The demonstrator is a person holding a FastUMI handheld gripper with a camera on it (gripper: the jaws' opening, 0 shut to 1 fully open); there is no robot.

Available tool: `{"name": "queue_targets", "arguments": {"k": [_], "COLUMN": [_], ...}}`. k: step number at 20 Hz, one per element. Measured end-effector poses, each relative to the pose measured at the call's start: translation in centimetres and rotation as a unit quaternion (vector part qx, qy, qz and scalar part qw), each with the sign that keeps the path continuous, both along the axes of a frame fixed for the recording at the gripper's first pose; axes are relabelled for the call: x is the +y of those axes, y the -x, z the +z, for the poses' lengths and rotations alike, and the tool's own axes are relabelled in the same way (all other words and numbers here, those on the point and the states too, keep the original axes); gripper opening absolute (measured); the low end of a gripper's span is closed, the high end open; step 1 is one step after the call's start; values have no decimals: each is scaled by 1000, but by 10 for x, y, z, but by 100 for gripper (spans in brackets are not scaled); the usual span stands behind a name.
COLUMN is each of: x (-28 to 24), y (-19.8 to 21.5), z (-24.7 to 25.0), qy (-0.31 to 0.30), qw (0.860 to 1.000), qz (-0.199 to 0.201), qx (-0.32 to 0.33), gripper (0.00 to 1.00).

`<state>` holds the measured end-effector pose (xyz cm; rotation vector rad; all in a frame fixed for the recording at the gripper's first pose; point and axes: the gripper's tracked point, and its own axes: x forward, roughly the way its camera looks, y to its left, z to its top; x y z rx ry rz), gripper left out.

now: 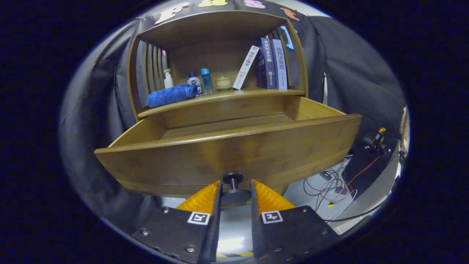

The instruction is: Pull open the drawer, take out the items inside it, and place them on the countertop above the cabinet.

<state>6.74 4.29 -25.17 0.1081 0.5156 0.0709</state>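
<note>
Open drawer (227, 146) offers free room above its bare floor; gripper (235, 190) fingers flank the knob (233, 179), shelf (220, 96) front edge crowded

Wooden countertop (234, 96) above open drawer (227, 154), bearing rolled blue towel (171, 95), bottles, small lidded jar (223, 83), leaning books.

Test booth: black cloth wall (351, 66), floor cables (335, 185).
</note>
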Motion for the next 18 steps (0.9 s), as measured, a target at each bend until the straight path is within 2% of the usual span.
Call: {"name": "queue_targets", "arguments": {"k": [3, 6, 10, 12, 16, 18], "x": [3, 0, 4, 6, 22, 11], "y": [-2, -6, -34, -56, -98, -119], "z": [34, 80, 127, 133, 121, 111], "qy": [-26, -23, -18, -7, 9, 8], "qw": [998, 994, 991, 992, 997, 994], "qz": [-2, -20, -37, -50, -51, -104], "qx": [-51, -105, -129, -117, -62, -19], "gripper": [62, 63, 63, 63, 64, 64]}}
